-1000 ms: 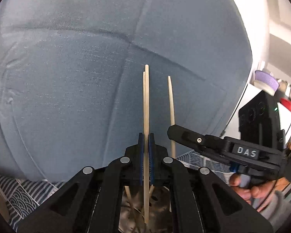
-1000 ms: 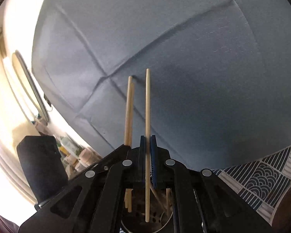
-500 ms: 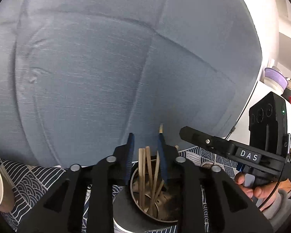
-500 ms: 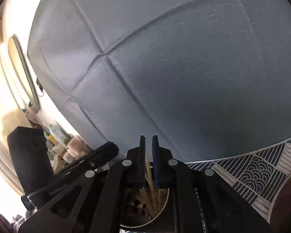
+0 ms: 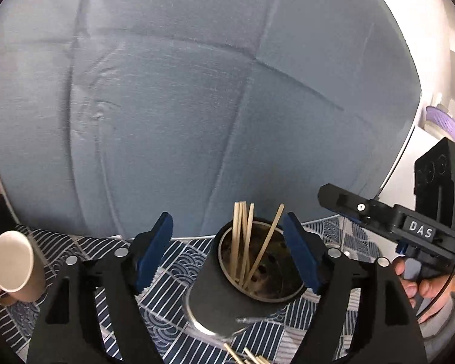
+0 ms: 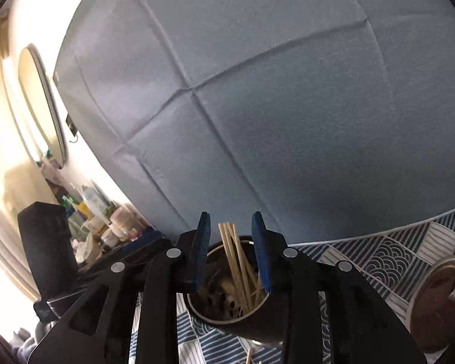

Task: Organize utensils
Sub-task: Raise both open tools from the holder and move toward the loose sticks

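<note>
My left tongs [image 5: 227,254] gape wide and empty; my right tongs [image 6: 231,250] stand partly open, holding nothing. Between both pairs sits one dark holder [image 5: 227,291] on the patterned worktop [image 5: 173,267], with about five chopsticks [image 5: 241,242] standing inside. One beige cup [image 5: 13,265] stands at left.

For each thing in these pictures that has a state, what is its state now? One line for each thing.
Left tool: open wide, holding nothing.
Right tool: open, holding nothing.
Wooden chopsticks: standing inside the holder, leaning, tips up.
Dark perforated metal cylinder holder: upright on the patterned cloth.
Loose chopsticks: lying on the cloth, not in the holder.
Beige mug: lying tilted, its mouth towards the camera.
</note>
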`<state>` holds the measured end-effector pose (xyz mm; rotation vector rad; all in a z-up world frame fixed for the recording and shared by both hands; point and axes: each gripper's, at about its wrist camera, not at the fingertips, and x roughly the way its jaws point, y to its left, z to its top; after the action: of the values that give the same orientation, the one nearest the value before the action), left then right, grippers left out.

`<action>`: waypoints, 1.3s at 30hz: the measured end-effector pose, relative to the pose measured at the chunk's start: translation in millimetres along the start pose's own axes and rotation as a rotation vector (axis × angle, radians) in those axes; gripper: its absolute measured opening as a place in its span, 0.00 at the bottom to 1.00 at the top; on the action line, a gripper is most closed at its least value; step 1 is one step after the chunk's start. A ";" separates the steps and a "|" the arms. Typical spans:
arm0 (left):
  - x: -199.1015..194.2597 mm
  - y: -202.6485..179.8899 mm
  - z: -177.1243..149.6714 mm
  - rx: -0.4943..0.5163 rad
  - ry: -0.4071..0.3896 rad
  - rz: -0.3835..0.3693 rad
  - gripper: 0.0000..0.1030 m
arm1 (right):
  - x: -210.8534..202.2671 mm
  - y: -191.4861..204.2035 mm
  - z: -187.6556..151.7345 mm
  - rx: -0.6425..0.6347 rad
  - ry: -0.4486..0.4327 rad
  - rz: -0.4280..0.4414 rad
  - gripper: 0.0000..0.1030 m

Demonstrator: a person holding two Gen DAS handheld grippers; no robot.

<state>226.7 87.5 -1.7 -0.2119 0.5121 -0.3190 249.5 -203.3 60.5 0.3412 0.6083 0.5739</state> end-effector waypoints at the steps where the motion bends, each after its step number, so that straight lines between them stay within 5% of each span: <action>1: -4.0 -1.2 -2.2 0.006 0.001 0.018 0.78 | -2.8 0.3 -1.4 0.001 0.002 -0.005 0.31; 8: -25.6 -8.8 -16.1 0.070 0.015 0.135 0.93 | -20.4 2.5 -21.1 -0.001 0.034 -0.042 0.35; 18: -35.9 -8.1 -45.8 0.075 0.107 0.189 0.94 | -23.7 -5.0 -75.9 -0.015 0.185 -0.109 0.37; 27: -14.8 -12.8 -99.9 0.063 0.274 0.233 0.94 | -7.4 -9.9 -148.2 -0.115 0.431 -0.194 0.37; 39: 28.8 -24.7 -164.6 0.020 0.504 0.262 0.94 | -10.3 -15.0 -214.3 -0.205 0.641 -0.239 0.37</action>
<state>160.3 34.9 -147.9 -0.0402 1.0238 -0.1176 115.6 -192.7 -107.5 -0.1222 1.1781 0.5058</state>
